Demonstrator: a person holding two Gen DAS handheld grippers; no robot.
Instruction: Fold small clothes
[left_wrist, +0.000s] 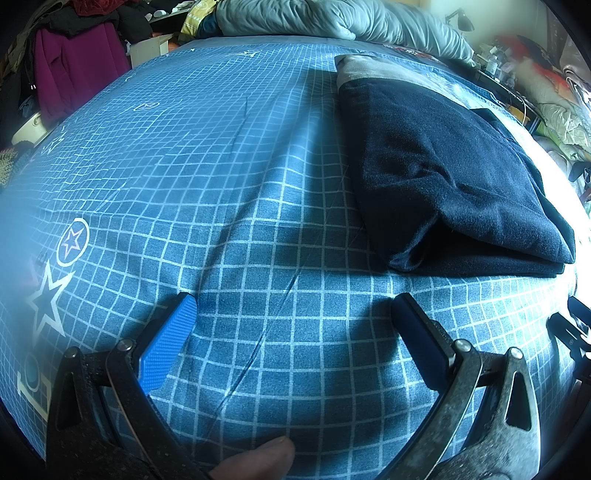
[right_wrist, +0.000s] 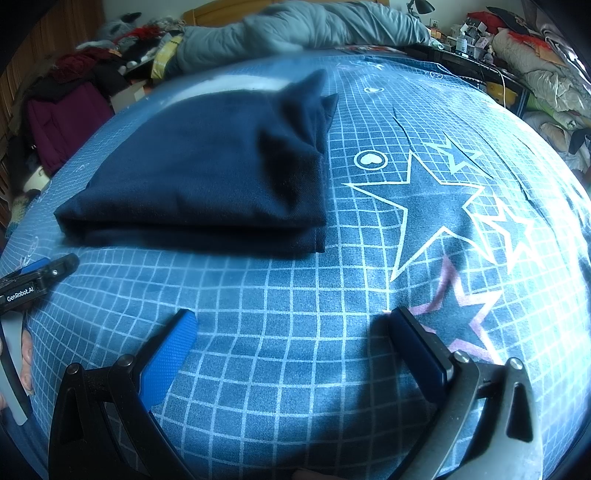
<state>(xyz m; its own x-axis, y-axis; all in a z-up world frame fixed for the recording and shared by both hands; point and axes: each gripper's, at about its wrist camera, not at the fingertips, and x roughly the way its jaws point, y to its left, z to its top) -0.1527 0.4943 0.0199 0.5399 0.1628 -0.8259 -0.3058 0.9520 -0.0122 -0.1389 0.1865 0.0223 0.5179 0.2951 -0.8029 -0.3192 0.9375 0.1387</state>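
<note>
While both claws hung spread wide and empty over the bed (left_wrist: 229, 155), the folded navy garment (left_wrist: 443, 177) sat in the right half of the left wrist frame, up and right of the left claw (left_wrist: 295, 317). From the right wrist view it lay upper left of the right claw (right_wrist: 291, 325), the garment (right_wrist: 207, 173) apart from both, its near folded edge running roughly across the frame. Neither claw looked clearly nearer. Its far end, with a pale band, blurred out; whether another fold was owed was hard to judge. A thumb (left_wrist: 258, 458) showed at the bottom edge, and clutter beyond the bed stayed indistinct.
</note>
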